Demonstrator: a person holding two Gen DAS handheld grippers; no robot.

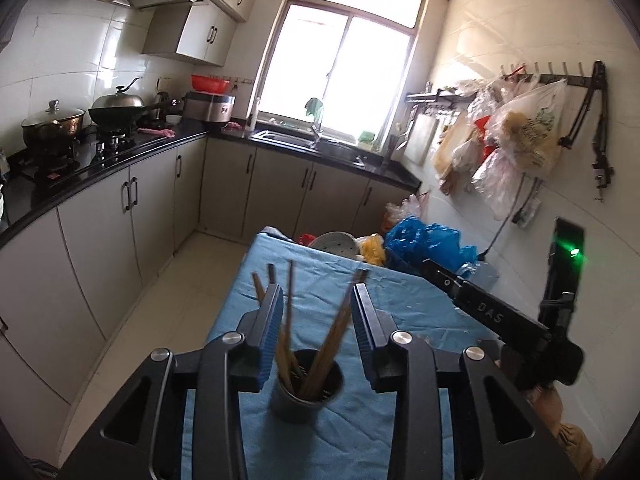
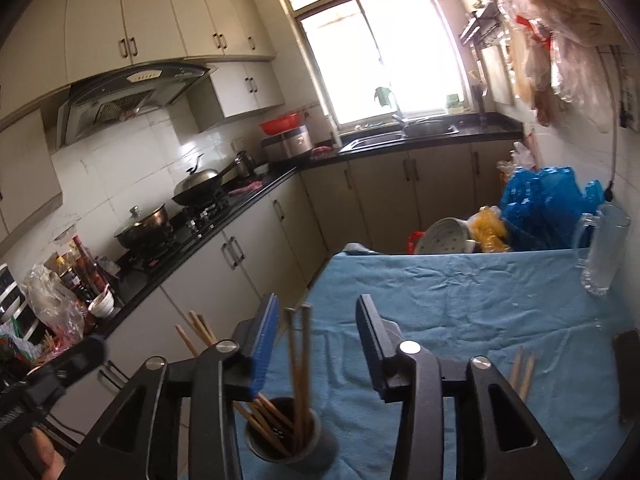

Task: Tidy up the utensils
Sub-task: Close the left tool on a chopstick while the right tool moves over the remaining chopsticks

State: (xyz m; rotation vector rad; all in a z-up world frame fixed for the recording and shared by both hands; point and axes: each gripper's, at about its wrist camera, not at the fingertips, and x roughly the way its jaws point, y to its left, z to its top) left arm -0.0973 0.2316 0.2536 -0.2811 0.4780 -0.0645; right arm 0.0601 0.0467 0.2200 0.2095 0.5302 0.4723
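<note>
Both the left gripper [image 1: 318, 292] and right gripper [image 2: 316, 304] hang released over the chopstick cup [image 1: 307, 388]; next, fetch the stray chopsticks [image 2: 523, 372] at four o'clock on the desk [image 2: 460, 288].

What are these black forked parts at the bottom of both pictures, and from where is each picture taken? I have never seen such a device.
They are handheld two-finger grippers; a person holds one in each hand. A fisheye camera on each looks forward along its fingers, so one picture comes from the left gripper and the other from the right gripper.

Both stand over a table with a blue cloth in a kitchen. On it stand a dark cup full of chopsticks and a clear glass mug; two more chopsticks lie loose on the cloth.

Both grippers are open and hold nothing; the chopsticks in the cup stand between the fingers.
</note>
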